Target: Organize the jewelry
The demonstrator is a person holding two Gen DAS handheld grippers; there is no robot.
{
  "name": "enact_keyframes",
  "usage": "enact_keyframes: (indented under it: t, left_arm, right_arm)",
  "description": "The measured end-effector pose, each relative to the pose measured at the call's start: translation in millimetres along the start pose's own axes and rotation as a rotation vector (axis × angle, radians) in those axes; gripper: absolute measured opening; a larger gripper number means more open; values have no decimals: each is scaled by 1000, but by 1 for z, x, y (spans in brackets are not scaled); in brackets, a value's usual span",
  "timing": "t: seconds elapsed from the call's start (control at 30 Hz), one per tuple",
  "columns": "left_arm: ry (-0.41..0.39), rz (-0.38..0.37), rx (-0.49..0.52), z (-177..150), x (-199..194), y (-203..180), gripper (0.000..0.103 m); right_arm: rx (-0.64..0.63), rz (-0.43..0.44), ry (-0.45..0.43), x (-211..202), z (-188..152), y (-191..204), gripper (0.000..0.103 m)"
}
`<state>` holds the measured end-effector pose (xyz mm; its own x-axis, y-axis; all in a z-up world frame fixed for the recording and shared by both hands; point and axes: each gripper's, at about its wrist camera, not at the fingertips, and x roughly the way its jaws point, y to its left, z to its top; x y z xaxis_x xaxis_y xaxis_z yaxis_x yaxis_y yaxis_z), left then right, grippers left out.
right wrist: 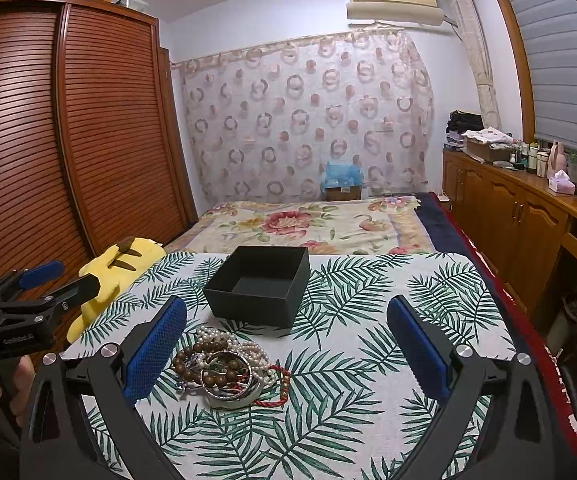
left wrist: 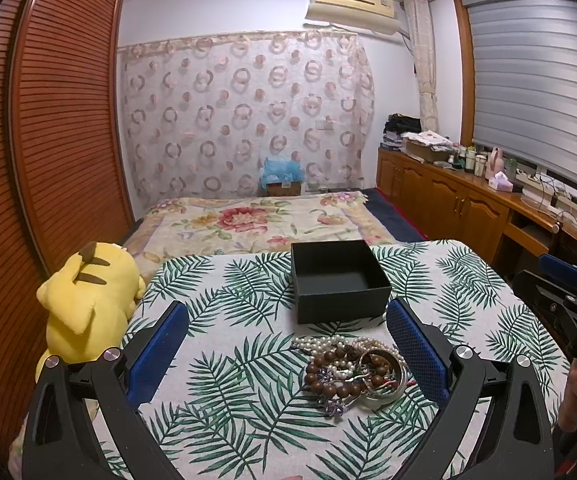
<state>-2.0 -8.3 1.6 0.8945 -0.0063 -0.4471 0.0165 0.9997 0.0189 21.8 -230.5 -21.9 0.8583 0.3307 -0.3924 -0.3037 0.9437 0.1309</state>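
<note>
A pile of jewelry (left wrist: pixel 352 372) lies on the leaf-print tablecloth (left wrist: pixel 228 360): a brown wooden bead bracelet, pearl strands, a silver bangle, a purple crystal piece and a red cord. It also shows in the right wrist view (right wrist: pixel 228 368). An open, empty black box (left wrist: pixel 338 280) stands just behind the pile, also seen in the right wrist view (right wrist: pixel 258 284). My left gripper (left wrist: pixel 288 356) is open, above the table, with the pile near its right finger. My right gripper (right wrist: pixel 286 354) is open, with the pile near its left finger.
A yellow plush toy (left wrist: pixel 88 300) sits at the table's left edge. A bed with a floral blanket (left wrist: pixel 256 220) lies beyond the table. A wooden louvred wardrobe (left wrist: pixel 48 120) is on the left; a wooden cabinet counter (left wrist: pixel 468 192) with clutter on the right.
</note>
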Motion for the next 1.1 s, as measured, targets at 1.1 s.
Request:
enact_keyframes:
  t: [1.1]
  left_arm:
    - [5, 2, 0, -6, 2, -9, 96]
  right_arm:
    - [-4, 1, 2, 5, -2, 4, 101]
